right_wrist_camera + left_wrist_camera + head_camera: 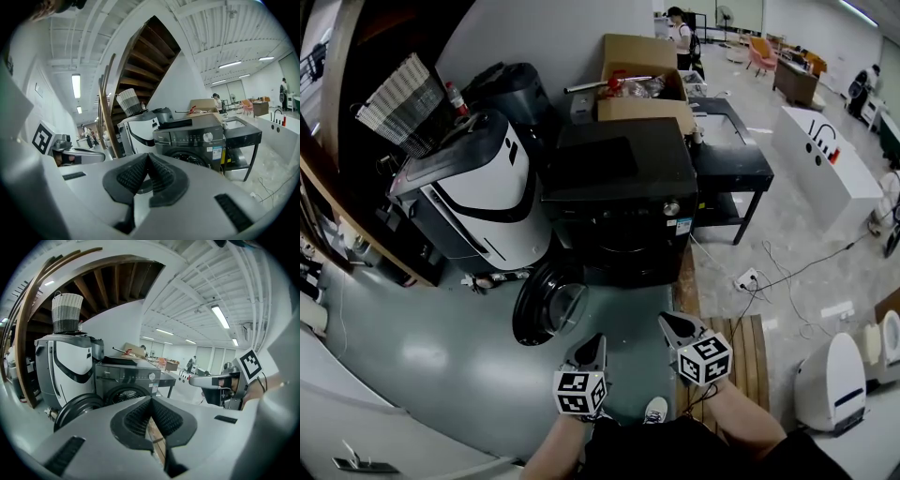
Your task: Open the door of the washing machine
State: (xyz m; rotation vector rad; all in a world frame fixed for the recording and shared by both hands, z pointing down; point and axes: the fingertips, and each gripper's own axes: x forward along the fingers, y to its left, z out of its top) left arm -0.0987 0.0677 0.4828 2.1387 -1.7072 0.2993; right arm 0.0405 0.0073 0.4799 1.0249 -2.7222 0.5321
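Observation:
The dark front-loading washing machine (619, 187) stands ahead of me on the floor. Its round door (546, 302) hangs swung out to the left, leaving the drum opening bare. Both grippers are held close to my body, well short of the machine. My left gripper (598, 339) is shut and holds nothing. So is my right gripper (666, 321). In the left gripper view the shut jaws (151, 401) point at the machine (126, 376) and the open door (77, 408). In the right gripper view the shut jaws (147, 157) cover the door, and the machine (192, 138) shows above them.
A white rounded machine (478, 187) stands left of the washer with a woven basket (398, 103) above it. Behind the washer sits a cardboard box (642, 80), and a black table (731, 159) stands to its right. A power strip (745, 278) with cables and a wooden pallet (741, 347) lie at the right.

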